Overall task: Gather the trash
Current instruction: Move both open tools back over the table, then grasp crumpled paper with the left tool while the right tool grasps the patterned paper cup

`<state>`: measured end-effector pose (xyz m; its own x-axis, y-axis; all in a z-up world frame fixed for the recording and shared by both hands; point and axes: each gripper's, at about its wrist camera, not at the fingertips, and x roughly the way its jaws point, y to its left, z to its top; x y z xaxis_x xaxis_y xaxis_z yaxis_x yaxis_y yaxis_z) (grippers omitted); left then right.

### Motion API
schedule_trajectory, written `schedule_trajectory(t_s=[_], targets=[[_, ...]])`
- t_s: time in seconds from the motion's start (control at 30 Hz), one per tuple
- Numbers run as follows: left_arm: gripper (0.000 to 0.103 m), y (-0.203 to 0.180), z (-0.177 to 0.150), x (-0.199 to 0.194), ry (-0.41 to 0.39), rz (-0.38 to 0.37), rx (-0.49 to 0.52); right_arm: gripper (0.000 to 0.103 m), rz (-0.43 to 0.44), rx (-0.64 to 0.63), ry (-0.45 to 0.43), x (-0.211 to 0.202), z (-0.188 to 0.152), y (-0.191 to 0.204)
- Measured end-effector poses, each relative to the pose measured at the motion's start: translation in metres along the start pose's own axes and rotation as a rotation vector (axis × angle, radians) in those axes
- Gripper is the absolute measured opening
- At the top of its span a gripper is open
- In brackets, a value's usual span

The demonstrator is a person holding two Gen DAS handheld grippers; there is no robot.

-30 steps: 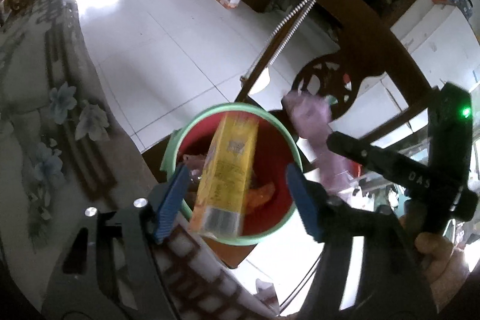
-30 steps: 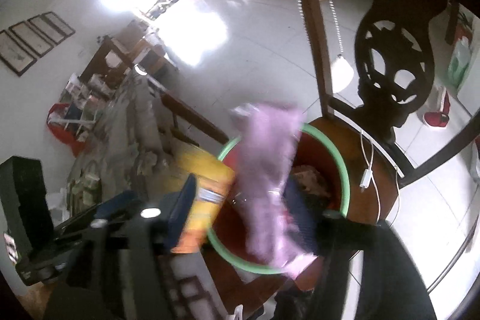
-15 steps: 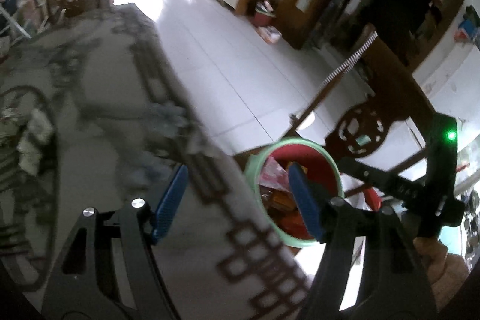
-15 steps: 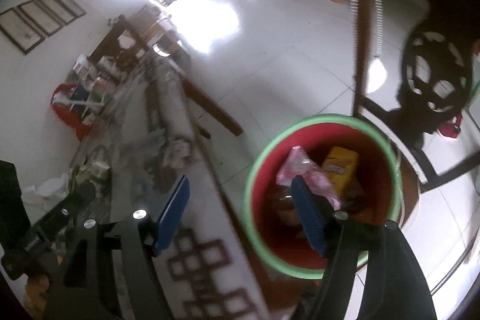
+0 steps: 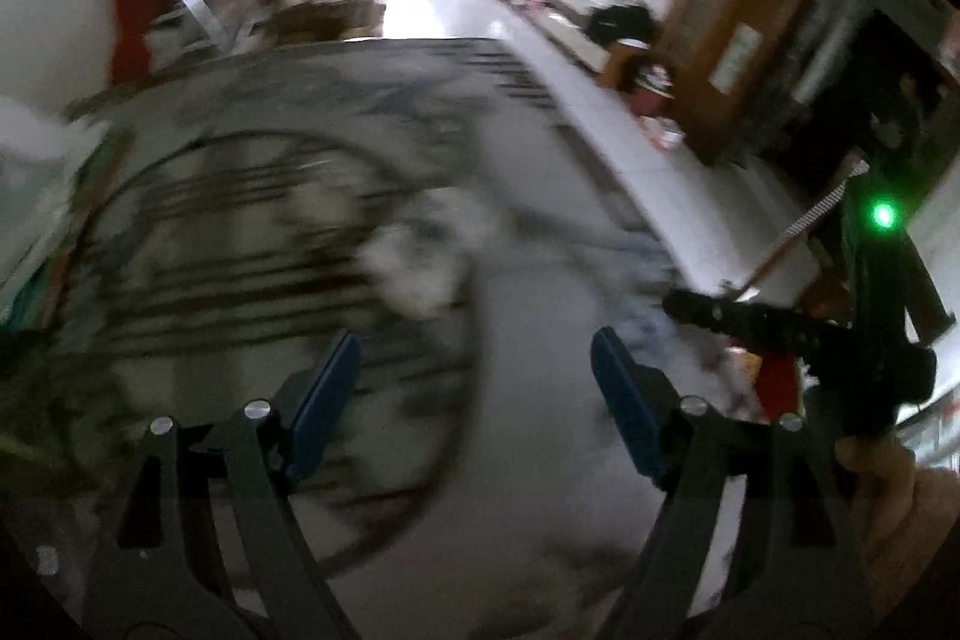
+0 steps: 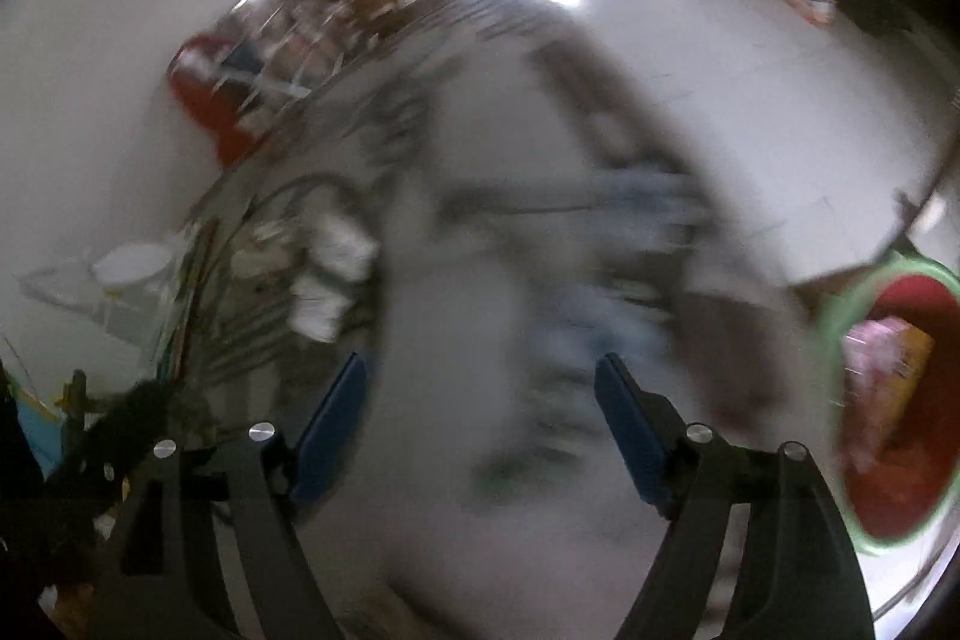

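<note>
left claw [image 5: 474, 388]: opening, empty | right claw [image 6: 480, 400]: opening, empty | bins [image 6: 894, 400]: 1 | tables [image 5: 528, 460]: 1

Left claw [image 5: 477, 382] and right claw [image 6: 480, 400] angle downward, jaws opening, empty.

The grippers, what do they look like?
Both look alike. The left gripper has black arms, silver round bolts and flat blue fingers. The right gripper has the same blue fingers. In the left view, the right one's black handle carries a small green light.
</note>
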<state>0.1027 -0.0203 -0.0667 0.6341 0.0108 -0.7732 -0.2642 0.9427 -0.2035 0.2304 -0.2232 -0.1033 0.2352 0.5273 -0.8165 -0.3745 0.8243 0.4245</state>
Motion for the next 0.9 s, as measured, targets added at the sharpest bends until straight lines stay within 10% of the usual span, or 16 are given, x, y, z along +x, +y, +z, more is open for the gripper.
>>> schedule_trajectory(t_s=[0.33, 0.47, 0.9], targets=[[0.078, 0.118, 0.006, -0.021, -0.029, 0.071, -0.126, 0.078, -0.029, -0.008, 0.103, 0.132, 0.044, 0.089], [0.079, 0.133, 0.020, -0.006, -0.028, 0.052, -0.166, 0.036, -0.053, -0.040, 0.175, 0.154, 0.045, 0.096], [0.080, 0.122, 0.074, 0.098, 0.050, -0.031, -0.169, 0.033, -0.009, -0.070, 0.165, 0.113, 0.018, 0.081]])
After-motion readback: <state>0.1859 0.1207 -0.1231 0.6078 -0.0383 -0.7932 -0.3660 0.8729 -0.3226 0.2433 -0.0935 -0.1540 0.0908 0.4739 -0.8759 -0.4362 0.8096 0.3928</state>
